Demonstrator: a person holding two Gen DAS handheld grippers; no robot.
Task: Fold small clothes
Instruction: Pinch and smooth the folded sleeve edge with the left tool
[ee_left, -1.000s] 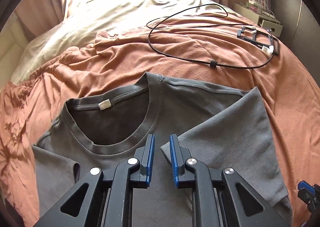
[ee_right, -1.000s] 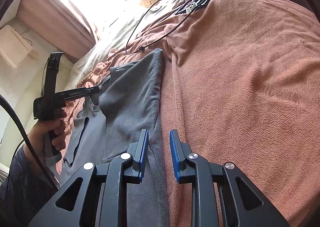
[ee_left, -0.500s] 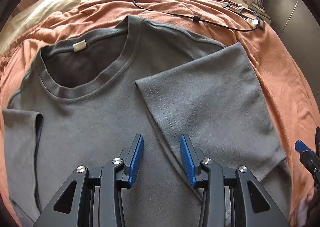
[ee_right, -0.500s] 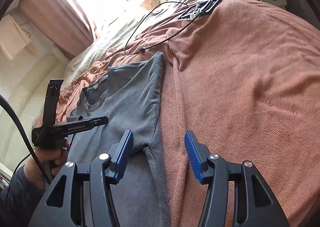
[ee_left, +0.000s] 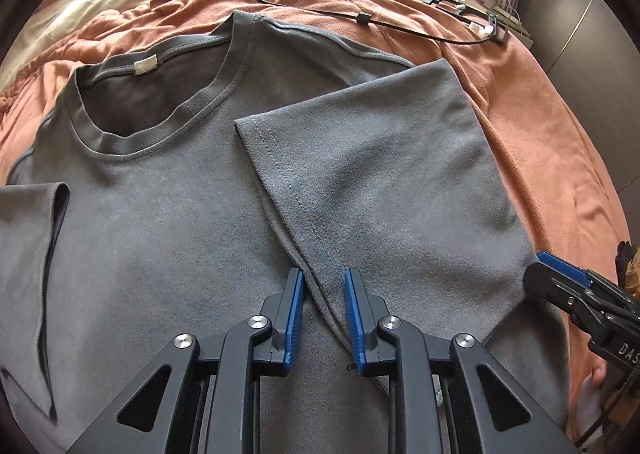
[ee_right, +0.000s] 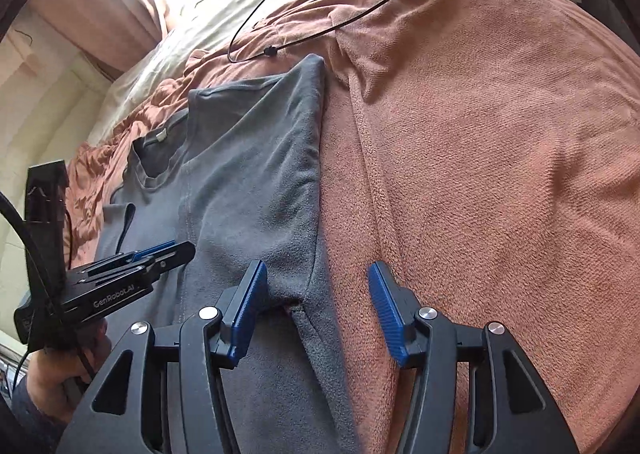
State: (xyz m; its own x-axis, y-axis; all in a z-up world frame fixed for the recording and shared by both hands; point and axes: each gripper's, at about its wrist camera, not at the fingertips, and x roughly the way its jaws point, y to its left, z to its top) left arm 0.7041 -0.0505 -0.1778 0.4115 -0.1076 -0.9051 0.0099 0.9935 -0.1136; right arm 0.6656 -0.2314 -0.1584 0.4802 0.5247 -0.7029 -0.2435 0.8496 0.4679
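T-shirt (ee_left: pixel 168 238) lies flat on the bed (ee_left: pixel 540 125), one sleeve (ee_left: pixel 384 173) folded inward. We bring the left tongs (ee_left: pixel 322 308) closing around that sleeve's hem, not yet pinching, lower than a second ago. Right tongs (ee_right: pixel 316 310) stand apart, wider than before, straddling the shirt's side edge to fold it.

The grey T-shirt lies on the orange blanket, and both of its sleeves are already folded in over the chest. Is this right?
Not quite. Only one sleeve of the T-shirt is folded over the chest; the other sleeve still lies out at the side on the blanket. The left wrist view shows it.
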